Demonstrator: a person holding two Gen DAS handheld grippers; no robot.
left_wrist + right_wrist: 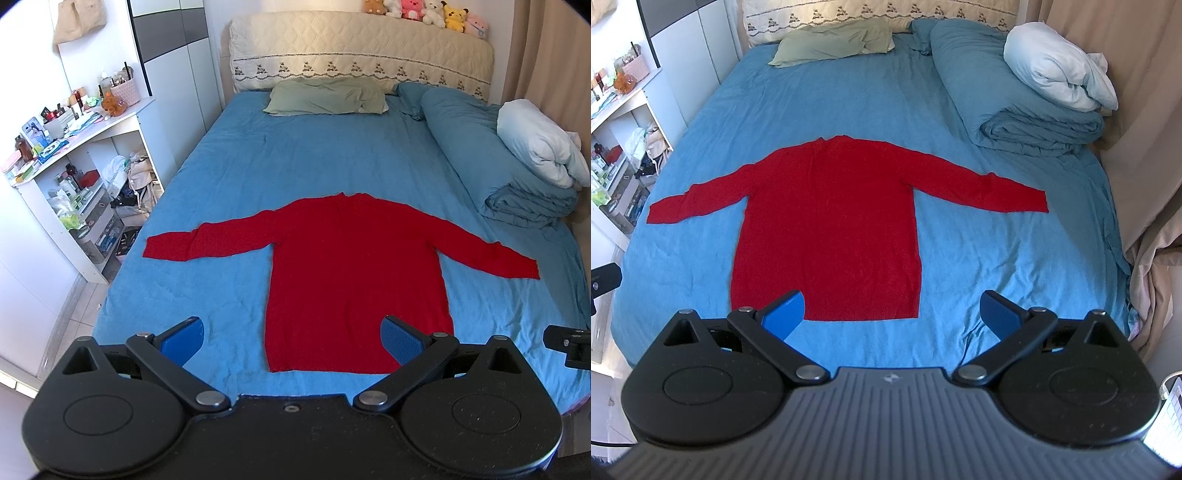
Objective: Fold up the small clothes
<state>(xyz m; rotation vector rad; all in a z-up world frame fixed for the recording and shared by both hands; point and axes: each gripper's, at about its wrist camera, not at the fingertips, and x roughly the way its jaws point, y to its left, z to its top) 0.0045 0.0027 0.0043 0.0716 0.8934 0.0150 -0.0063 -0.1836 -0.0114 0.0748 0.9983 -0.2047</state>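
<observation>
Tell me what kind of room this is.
A bedroom, most likely in a home: a bed with a quilted headboard, a green pillow, and plush toys lined on top. A red sweater lies spread on it.

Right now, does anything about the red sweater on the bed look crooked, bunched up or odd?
Nothing stands out. The red sweater lies flat on the blue sheet, both sleeves spread out, hem straight. Both the left gripper and right gripper are open above the near edge, touching nothing.
</observation>
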